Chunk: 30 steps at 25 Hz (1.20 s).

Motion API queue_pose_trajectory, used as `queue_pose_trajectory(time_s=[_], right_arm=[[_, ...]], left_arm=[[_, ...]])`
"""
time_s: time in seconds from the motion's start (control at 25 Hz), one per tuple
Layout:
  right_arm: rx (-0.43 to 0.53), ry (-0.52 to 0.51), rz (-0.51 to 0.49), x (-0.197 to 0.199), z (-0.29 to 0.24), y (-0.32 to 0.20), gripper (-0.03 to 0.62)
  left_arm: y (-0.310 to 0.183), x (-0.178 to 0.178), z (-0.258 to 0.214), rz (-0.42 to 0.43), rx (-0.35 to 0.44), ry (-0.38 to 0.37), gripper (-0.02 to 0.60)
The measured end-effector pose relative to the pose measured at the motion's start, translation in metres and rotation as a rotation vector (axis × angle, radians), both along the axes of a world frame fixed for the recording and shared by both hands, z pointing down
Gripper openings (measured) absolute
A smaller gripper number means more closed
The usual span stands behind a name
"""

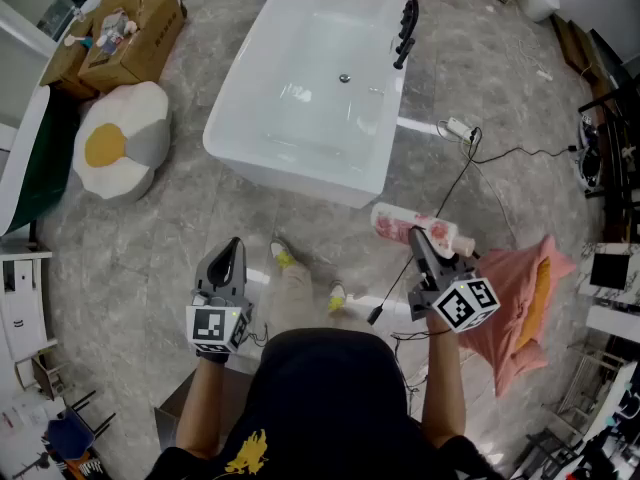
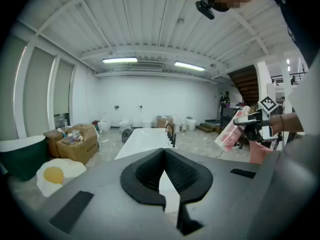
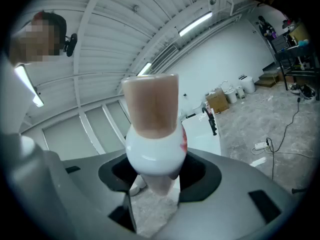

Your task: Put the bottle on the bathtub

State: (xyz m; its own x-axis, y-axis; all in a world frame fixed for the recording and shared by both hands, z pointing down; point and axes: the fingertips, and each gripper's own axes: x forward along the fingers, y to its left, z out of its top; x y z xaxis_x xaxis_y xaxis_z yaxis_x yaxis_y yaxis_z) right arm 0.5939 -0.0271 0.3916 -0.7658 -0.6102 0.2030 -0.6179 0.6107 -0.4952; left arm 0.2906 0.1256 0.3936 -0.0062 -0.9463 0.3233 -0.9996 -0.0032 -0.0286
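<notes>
The white bathtub (image 1: 310,78) stands on the grey floor ahead, with a black tap (image 1: 405,23) on its right rim. My right gripper (image 1: 432,250) is shut on a pink and white bottle (image 1: 412,228), held in the air short of the tub's near right corner. In the right gripper view the bottle (image 3: 152,134) stands up between the dark jaws of that gripper (image 3: 155,176), and the tub (image 3: 205,134) lies behind. My left gripper (image 1: 232,253) hangs lower left, shut and holding nothing. From the left gripper (image 2: 164,174) view, the bottle (image 2: 231,131) shows at right and the tub (image 2: 142,141) ahead.
Cardboard boxes (image 1: 130,28) and an egg-shaped cushion (image 1: 120,148) lie left of the tub. A dark green tub (image 1: 30,158) sits at the far left. A black cable with a power strip (image 1: 460,128) runs across the floor at right, near a pink cloth (image 1: 520,303).
</notes>
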Motion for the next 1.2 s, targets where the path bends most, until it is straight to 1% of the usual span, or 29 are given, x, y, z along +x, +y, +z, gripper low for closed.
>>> queue_pose_trajectory(time_s=[0.12,0.2,0.32,0.52,0.64,0.84,0.92,1.08,1.2], right_arm=[[0.025,0.008,0.003,0.047,-0.008,0.007,0.216],[0.031,0.025,0.010,0.072,-0.013,0.019,0.216],[0.032,0.043,0.021,0.085,-0.016,0.037,0.216],[-0.006,0.021,0.026,0.081,-0.011,0.062,0.216],[-0.012,0.058,0.003,0.063,-0.006,0.068,0.216],[-0.003,0.126,-0.026,0.011,-0.003,0.088,0.216],[0.005,0.140,-0.027,-0.013,-0.004,0.097,0.216],[0.012,0.174,-0.008,-0.065,-0.005,0.123,0.216],[0.017,0.187,0.010,-0.104,-0.007,0.143,0.216]], left_arm=[[0.014,0.043,-0.008,0.007,0.002,-0.029,0.018],[0.025,0.057,-0.017,-0.007,0.008,-0.028,0.018],[0.044,0.055,-0.030,-0.037,0.019,-0.028,0.018],[0.067,0.038,-0.036,-0.066,0.016,-0.039,0.018],[0.075,0.022,-0.033,-0.083,0.021,-0.031,0.018],[0.099,-0.023,-0.025,-0.106,0.039,-0.010,0.018],[0.108,-0.045,-0.025,-0.109,0.055,-0.022,0.018],[0.132,-0.097,-0.026,-0.083,0.079,-0.083,0.018],[0.153,-0.139,-0.026,-0.080,0.100,-0.079,0.018]])
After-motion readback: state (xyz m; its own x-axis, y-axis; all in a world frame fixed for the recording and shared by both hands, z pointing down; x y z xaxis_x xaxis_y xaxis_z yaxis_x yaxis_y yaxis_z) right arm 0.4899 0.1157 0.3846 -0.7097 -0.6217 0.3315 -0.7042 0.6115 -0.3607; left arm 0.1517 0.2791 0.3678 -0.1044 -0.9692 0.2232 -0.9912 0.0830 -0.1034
